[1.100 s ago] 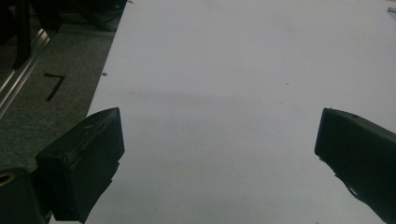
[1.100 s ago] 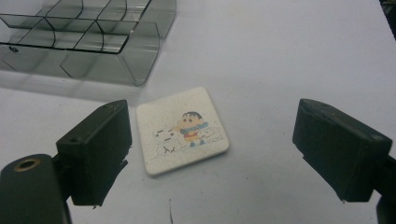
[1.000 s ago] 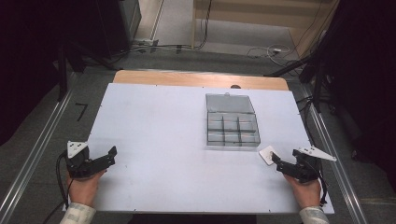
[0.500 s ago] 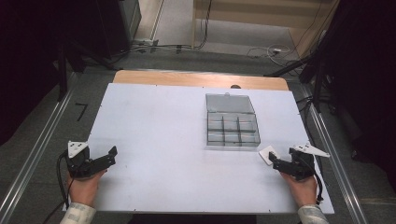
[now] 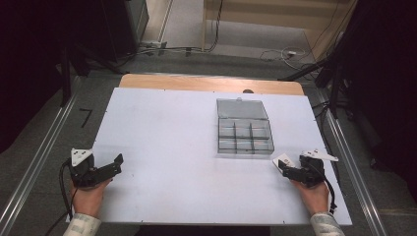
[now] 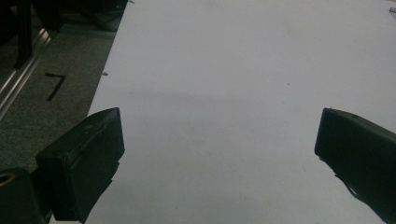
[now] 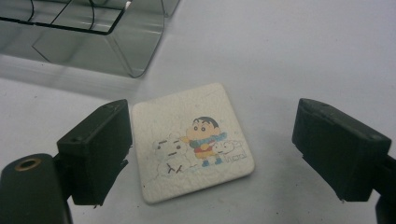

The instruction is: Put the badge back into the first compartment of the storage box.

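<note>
White tabletop (image 5: 187,147) fills most of what I see, with dark floor and cables beyond it. My right gripper (image 5: 290,170) sits near the front right corner, jaws spread wide around a small square tile (image 7: 190,140) with a cartoon print. The tile lies flat on the table, just in front of the clear box (image 5: 244,129), near it but apart. One jaw is almost at the tile's edge; the other is well off its far edge.

To do this grasp well, I judge I should centre the jaws over the tile, get the tips right down to the surface, and close slowly on opposite edges, since a thin flat piece can easily skid or tip. Whether the tips touch the table already I cannot tell.

My left gripper (image 5: 105,169) rests at the front left, jaws released, with bare table between them.

Against the frame a second ago, my right gripper has slid left toward the tile; the left one has not moved.
</note>
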`<state>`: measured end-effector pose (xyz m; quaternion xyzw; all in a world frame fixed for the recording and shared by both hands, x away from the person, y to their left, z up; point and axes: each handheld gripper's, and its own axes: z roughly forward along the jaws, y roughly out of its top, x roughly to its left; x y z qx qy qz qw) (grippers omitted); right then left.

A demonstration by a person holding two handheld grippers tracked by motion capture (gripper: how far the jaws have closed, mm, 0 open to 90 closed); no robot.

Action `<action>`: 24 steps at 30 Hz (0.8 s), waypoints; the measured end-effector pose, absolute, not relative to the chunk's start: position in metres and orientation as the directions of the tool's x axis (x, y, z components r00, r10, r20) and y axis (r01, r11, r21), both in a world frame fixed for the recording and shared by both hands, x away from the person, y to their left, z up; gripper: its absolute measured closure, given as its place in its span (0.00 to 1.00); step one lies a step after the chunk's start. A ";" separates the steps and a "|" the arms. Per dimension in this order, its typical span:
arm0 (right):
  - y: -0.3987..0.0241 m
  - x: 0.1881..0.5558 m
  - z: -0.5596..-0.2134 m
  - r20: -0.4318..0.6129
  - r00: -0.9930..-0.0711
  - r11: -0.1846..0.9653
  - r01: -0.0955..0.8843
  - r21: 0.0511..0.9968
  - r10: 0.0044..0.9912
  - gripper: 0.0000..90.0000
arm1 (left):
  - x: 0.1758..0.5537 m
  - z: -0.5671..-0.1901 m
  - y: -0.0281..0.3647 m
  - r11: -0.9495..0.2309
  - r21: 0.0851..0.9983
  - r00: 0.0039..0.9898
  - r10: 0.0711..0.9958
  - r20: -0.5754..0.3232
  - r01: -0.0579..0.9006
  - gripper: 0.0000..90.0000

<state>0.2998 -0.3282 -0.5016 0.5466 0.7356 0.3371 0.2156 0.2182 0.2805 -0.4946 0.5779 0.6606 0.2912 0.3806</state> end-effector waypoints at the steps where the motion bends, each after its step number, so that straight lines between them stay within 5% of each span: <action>1: -0.328 0.300 -0.502 0.050 -0.311 0.177 0.658 0.731 0.949 0.12 | 0.218 -0.495 0.281 0.163 0.825 -0.042 0.985 -0.167 0.541 0.02; 17: -0.317 0.303 -0.507 -0.010 -0.349 0.258 0.675 0.691 0.937 0.21 | 0.219 -0.495 0.278 0.160 0.825 -0.037 0.985 -0.167 0.542 0.02; 24: -0.313 0.301 -0.508 -0.040 -0.375 0.294 0.651 0.700 0.926 0.33 | 0.220 -0.495 0.278 0.161 0.825 -0.037 0.985 -0.168 0.542 0.02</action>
